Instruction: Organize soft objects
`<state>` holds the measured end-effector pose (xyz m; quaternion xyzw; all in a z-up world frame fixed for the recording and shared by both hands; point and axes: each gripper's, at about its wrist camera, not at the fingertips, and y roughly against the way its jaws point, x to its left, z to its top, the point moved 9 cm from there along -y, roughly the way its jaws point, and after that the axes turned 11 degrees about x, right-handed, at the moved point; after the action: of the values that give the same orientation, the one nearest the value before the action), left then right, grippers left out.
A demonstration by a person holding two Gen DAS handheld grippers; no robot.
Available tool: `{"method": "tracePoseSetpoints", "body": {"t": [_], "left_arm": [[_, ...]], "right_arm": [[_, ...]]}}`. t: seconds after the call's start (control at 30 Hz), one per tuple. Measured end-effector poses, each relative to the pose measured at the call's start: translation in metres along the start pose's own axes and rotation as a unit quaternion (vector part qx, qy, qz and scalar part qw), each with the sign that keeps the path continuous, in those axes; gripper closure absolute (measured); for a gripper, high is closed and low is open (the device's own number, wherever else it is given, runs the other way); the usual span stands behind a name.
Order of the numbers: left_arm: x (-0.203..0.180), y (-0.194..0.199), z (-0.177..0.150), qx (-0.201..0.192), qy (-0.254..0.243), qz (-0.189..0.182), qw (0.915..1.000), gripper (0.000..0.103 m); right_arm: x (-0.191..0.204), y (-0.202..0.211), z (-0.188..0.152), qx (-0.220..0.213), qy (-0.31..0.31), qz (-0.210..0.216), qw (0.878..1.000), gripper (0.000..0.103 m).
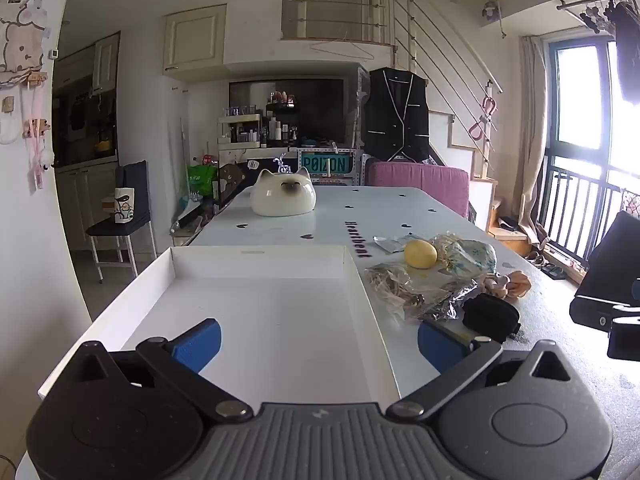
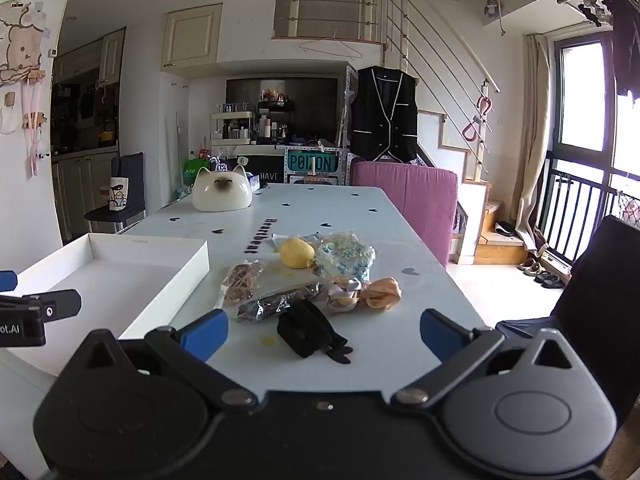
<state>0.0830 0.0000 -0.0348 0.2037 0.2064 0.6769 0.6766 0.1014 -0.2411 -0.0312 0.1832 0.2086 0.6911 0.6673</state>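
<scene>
A shallow white tray (image 1: 256, 258) (image 2: 152, 249) lies on the table's left side with nothing in it. Right of it is a heap of soft things: a yellow ball (image 1: 420, 254) (image 2: 297, 253), a blue floral pouch (image 1: 470, 256) (image 2: 345, 258), a peach scrunchie (image 1: 506, 282) (image 2: 382, 292), a bag of rubber bands (image 1: 390, 282) (image 2: 242, 278), a silvery dark packet (image 1: 448, 304) (image 2: 276, 300) and a black fabric piece (image 1: 492, 316) (image 2: 308, 330). My left gripper (image 1: 319, 342) is open over the tray's near part. My right gripper (image 2: 324, 334) is open, with the black piece between its fingers.
A white cat-shaped ceramic piece (image 1: 283, 199) (image 2: 222, 194) stands at the table's far left. A pink chair (image 2: 406, 196) is behind the table, a dark chair (image 2: 592, 280) to the right. The table's right edge (image 2: 452, 280) runs close to the heap.
</scene>
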Motion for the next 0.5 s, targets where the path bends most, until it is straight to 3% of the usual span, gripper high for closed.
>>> {"method": "tracePoseSetpoints", "body": {"t": [0.5], "left_arm": [[0.0001,-0.0001,-0.0001,0.0,-0.004,0.003,1.0,0.0]], "right_arm": [[0.0005,0.0007,0.0001,-0.003,0.001,-0.001,1.0,0.0]]}}
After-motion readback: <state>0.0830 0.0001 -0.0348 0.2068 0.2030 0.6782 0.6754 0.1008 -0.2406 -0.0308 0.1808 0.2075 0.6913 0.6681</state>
